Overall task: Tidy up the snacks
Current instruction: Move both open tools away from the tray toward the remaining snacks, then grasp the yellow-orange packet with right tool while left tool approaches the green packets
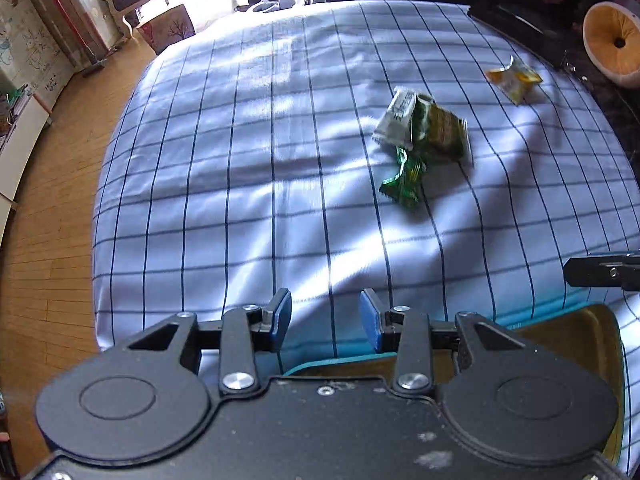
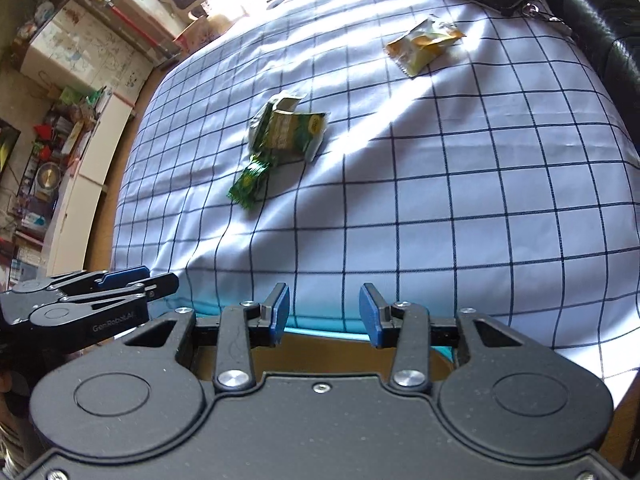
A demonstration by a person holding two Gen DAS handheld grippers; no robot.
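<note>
A: Your left gripper (image 1: 325,320) and right gripper (image 2: 323,314)?
B: Both with jaws spread, nothing between.
A: Snacks?
B: Green packets (image 1: 424,136) clustered right of centre on the checked worktop (image 1: 240,160); yellow packet (image 1: 514,78) lies apart, upper right.

Tablecloth (image 1: 240,200): checked woven cloth, matt, creased. Snack packets (image 1: 424,132): glossy crinkled foil-plastic. Floor (image 1: 52,240): wood boards, satin. Left gripper (image 1: 325,320): matt black plastic, bright metal screws.
</note>
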